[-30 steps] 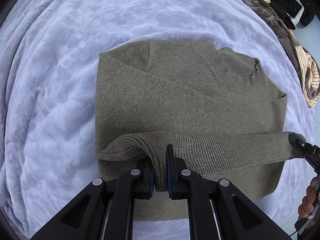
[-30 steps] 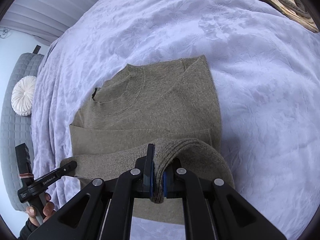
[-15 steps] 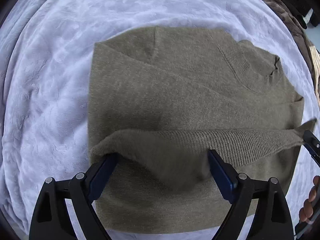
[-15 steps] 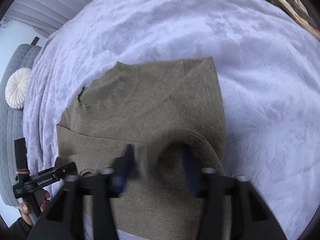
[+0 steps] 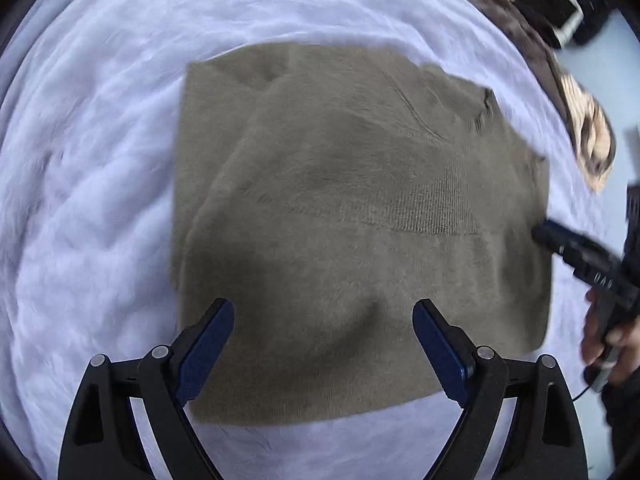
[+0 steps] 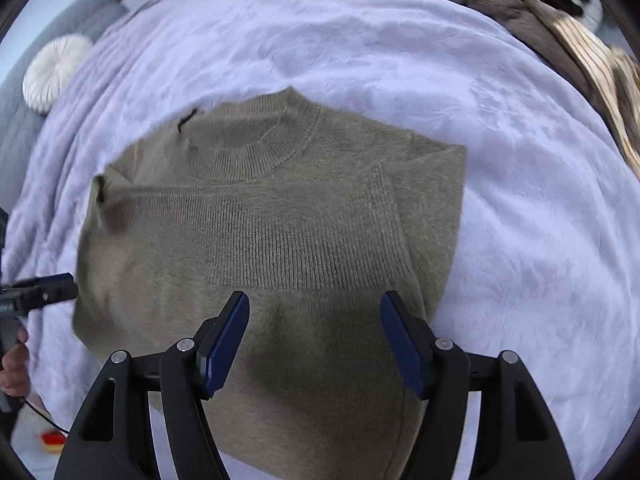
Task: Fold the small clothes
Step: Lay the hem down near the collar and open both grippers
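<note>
1. Nearest in the left wrist view, the left gripper (image 5: 323, 354) has its black fingers with blue pads (image 5: 208, 344) spread wide, gripping nothing; they sit over the near part of the olive-brown knitted sweater (image 5: 352, 220).
2. In the right wrist view, the right gripper (image 6: 314, 342) stands much the same: its blue-padded fingers (image 6: 226, 340) are far apart, nothing between them, above the sweater's (image 6: 272, 240) shaded near portion.
3. The sweater lies flat on the pale lavender plush bedspread (image 5: 88, 200), folded into a rough square. A ribbed hem band runs across its middle, laid back over the body, and the ribbed round collar (image 6: 256, 152) shows at the far side in the right wrist view.
4. At the sweater's right edge in the left wrist view, the tip of the right gripper (image 5: 552, 238) touches or nearly touches the knit, held by the person's right hand (image 5: 608, 340). This view is motion-blurred, so I cannot tell more.
5. In the right wrist view, the left gripper's tip (image 6: 52, 290) sits just beside the sweater's left edge, with the left hand (image 6: 14, 364) below it.
6. Further off, the bedspread (image 6: 520, 200) stretches away, softly crumpled.
7. At the far right edge of the bed lies a heap of brown and cream-striped clothing (image 6: 580, 52), well apart from the sweater; dark garments (image 5: 560, 12) lie beyond it.
8. Far left in the right wrist view, a round white pleated cushion (image 6: 56, 72) rests against a grey quilted headboard (image 6: 20, 120).
</note>
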### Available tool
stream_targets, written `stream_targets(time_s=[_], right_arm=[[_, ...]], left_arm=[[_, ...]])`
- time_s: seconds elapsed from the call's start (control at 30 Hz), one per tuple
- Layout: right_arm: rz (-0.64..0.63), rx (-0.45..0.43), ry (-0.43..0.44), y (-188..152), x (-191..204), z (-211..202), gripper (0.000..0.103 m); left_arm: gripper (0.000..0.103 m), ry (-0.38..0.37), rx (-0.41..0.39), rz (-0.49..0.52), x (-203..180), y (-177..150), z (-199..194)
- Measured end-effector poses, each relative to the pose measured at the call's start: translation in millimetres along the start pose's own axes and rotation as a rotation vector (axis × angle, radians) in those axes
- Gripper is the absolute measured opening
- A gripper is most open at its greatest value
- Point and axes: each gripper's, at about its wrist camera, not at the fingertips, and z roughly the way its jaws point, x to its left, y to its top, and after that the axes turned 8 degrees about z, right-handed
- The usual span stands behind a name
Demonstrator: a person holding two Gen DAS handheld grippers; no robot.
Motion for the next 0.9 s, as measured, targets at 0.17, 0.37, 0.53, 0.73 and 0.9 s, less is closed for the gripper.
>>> stream_targets(time_s=[0.17, 0.37, 0.53, 0.73, 0.9], right_arm=[[0.021, 0.061, -0.15, 16, -6, 30, 0.071], [0.11, 0.011, -0.188, 5, -22, 2, 0.072], [0.203, -0.061, -0.101, -38, -33, -60, 0.072], [0.246, -0.1, -0.054, -78, -37, -132, 0.072], [0.247, -0.208, -0.041, -51, -26, -204, 0.072]], left_arm=[[0.092, 0.114, 0.072, -0.149, 27, 40, 38], [0.092, 0.072, 0.02, -0.1, 21, 29, 9], [0.092, 0.035, -0.056, -0.155, 50, -26, -48], [0.092, 0.092, -0.146, -0.235, 93, -66, -120], [0.092, 0.157, -0.319, -0.16, 113, -49, -204]])
